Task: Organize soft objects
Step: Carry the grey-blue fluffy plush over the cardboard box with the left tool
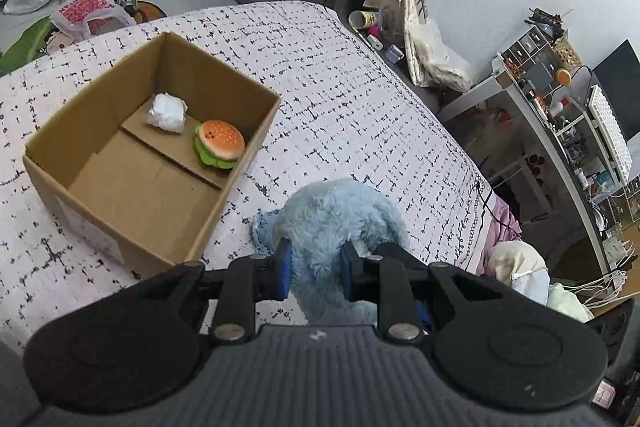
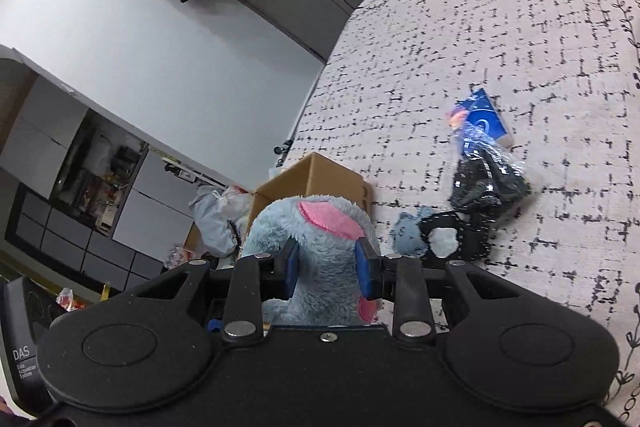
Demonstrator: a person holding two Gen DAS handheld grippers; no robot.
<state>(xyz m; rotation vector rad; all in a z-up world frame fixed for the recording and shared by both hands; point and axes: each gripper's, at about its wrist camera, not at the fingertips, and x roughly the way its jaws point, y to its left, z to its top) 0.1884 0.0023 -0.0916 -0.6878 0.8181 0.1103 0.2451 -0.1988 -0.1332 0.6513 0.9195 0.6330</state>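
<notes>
The blue plush toy [image 1: 336, 219] sits pinched from two sides: the left gripper [image 1: 316, 269] has its blue pads pressed into the shaggy fur, and the right gripper [image 2: 330, 267] is clamped on another part of it, just below a pink felt patch. The fur is pale blue, long-piled and a bit matted, and the toy is over the bedspread [image 1: 340, 87] near the bed's right edge, just beside the near corner of the cardboard box [image 1: 132, 227].

The box stands open-topped on the bed, its walls upright. Inside, against the far wall, lie a burger plush [image 1: 219, 143] with orange bun and green frill, and a white crumpled bundle [image 1: 167, 113] next to it, apart from each other. The nearer half of the box floor is bare cardboard.

From the right wrist view, a clear bag of dark items [image 2: 486, 179] lies on the bedspread, with a blue packet [image 2: 486, 119] touching its far end, both well apart from the box. Wide patterned cover stretches beyond them to the bed's far edge.
</notes>
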